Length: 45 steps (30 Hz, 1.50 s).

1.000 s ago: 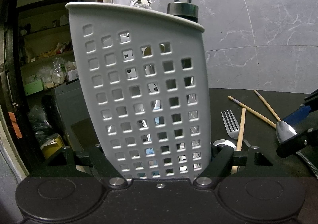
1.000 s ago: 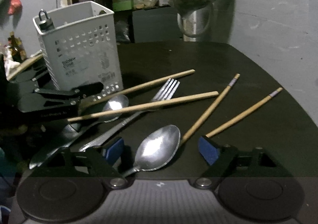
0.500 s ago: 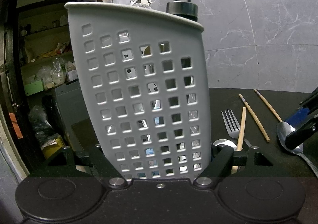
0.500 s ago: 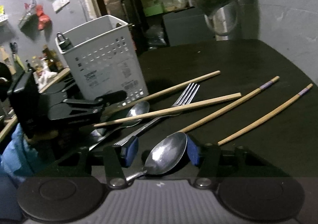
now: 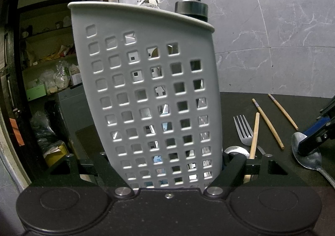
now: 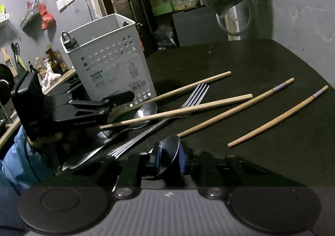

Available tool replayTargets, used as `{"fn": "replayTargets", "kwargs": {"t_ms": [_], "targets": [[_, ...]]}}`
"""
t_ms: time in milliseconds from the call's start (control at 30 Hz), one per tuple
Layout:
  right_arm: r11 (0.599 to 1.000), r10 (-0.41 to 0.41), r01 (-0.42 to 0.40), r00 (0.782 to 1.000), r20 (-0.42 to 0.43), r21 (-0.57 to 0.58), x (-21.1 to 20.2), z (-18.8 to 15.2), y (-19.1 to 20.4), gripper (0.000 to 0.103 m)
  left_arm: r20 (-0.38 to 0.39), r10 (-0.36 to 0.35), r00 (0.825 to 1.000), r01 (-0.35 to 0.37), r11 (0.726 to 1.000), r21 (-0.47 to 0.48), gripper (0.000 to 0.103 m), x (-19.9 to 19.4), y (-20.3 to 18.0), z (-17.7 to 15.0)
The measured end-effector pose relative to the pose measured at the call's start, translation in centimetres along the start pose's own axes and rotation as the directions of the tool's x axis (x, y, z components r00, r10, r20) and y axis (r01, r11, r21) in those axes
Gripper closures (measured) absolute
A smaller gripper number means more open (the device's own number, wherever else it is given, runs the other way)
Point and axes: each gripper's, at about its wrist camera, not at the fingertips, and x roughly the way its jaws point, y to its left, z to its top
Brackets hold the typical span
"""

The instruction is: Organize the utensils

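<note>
Steadying is the job of your left tool (image 5: 169, 164) in the left wrist view: its fingers sit either side of the grey perforated utensil caddy (image 5: 150, 93) low down and clamp its walls, so the caddy stands upright on the dark worktop (image 5: 261, 106) and should not slide while things are dropped in. To its right lie a fork (image 5: 242, 129) with tines pointing away from you and loose chopsticks (image 5: 268, 123), and at the far right your other tool pinches a spoon. Moving to the right wrist view, your right tool (image 6: 169, 160) is closing, and the blue pads (image 6: 157, 160) already flank the bowl of that spoon (image 6: 168, 155), which lies on the worktop right at the fingertips; I judge this as the pick-up of the first piece for the caddy. The spoon's long axis runs roughly along the tool's line, bowl pointing away toward the chopsticks and handle coming back under the tool, so you grip the bowl end, not the handle. A second spoon (image 6: 146, 113) and the fork wait beside the caddy, crossed by chopsticks.
</note>
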Motion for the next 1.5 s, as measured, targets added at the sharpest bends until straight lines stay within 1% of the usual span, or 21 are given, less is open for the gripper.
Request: {"fn": "replayTargets", "kwargs": {"t_ms": [133, 233, 400, 533, 667, 733, 867, 967, 1067, 1200, 1300, 1433, 1500], "targets": [[0.999, -0.047, 0.047, 0.999, -0.007, -0.022, 0.1, 0.1, 0.9, 0.084, 0.000, -0.001, 1.000, 0.001, 1.000, -0.001, 0.024, 0.0, 0.0, 0.0], [0.993, -0.108, 0.108, 0.994, -0.016, -0.039, 0.3, 0.3, 2.0, 0.084, 0.000, 0.000, 1.000, 0.000, 1.000, -0.001, 0.024, 0.0, 0.0, 0.0], [0.964, -0.233, 0.229, 0.972, -0.012, -0.137, 0.6, 0.7, 4.9, 0.089, -0.001, -0.002, 1.000, 0.002, 1.000, -0.006, 0.024, 0.1, 0.0, -0.2], [0.924, -0.305, 0.296, 0.952, -0.002, -0.241, 1.0, 0.8, 7.2, 0.093, -0.001, -0.005, 1.000, 0.005, 1.000, -0.010, 0.024, 0.1, 0.0, -0.3], [0.868, -0.370, 0.346, 0.929, 0.002, -0.355, 1.6, 0.7, 9.4, 0.096, 0.001, -0.009, 1.000, 0.009, 1.000, -0.018, 0.024, 0.2, 0.3, -0.4], [0.834, -0.397, 0.363, 0.918, 0.005, -0.416, 2.0, 0.5, 10.5, 0.098, 0.002, -0.011, 1.000, 0.011, 1.000, -0.023, 0.024, 0.1, 0.6, -0.5], [0.781, -0.435, 0.382, 0.901, 0.009, -0.494, 2.9, -0.1, 12.2, 0.098, 0.004, -0.018, 1.000, 0.018, 0.999, -0.031, 0.023, 0.2, 0.9, -0.8], [0.769, -0.441, 0.370, 0.898, -0.012, -0.521, 3.7, -0.7, 12.8, 0.098, 0.005, -0.020, 1.000, 0.020, 0.999, -0.036, 0.023, 0.3, 1.0, -1.0], [0.750, -0.462, 0.382, 0.887, -0.014, -0.540, 4.1, -1.2, 13.1, 0.096, 0.006, -0.022, 1.000, 0.022, 0.999, -0.039, 0.023, 0.3, 1.1, -1.2], [0.767, -0.464, 0.388, 0.886, -0.024, -0.511, 3.8, -0.8, 12.6, 0.098, 0.006, -0.022, 1.000, 0.023, 0.999, -0.041, 0.023, 0.4, 1.0, -1.3], [0.783, -0.464, 0.401, 0.886, -0.017, -0.476, 3.2, -0.4, 12.2, 0.098, 0.006, -0.021, 1.000, 0.021, 0.999, -0.041, 0.024, 0.3, 0.9, -1.3], [0.795, -0.460, 0.432, 0.887, 0.042, -0.425, 1.6, 0.5, 11.7, 0.098, 0.007, -0.020, 1.000, 0.020, 0.999, -0.042, 0.024, 0.3, 0.9, -1.3], [0.801, -0.454, 0.457, 0.885, 0.103, -0.386, 0.5, 1.3, 11.6, 0.098, 0.007, -0.017, 1.000, 0.017, 0.999, -0.044, 0.024, 0.2, 0.8, -1.3]]}}
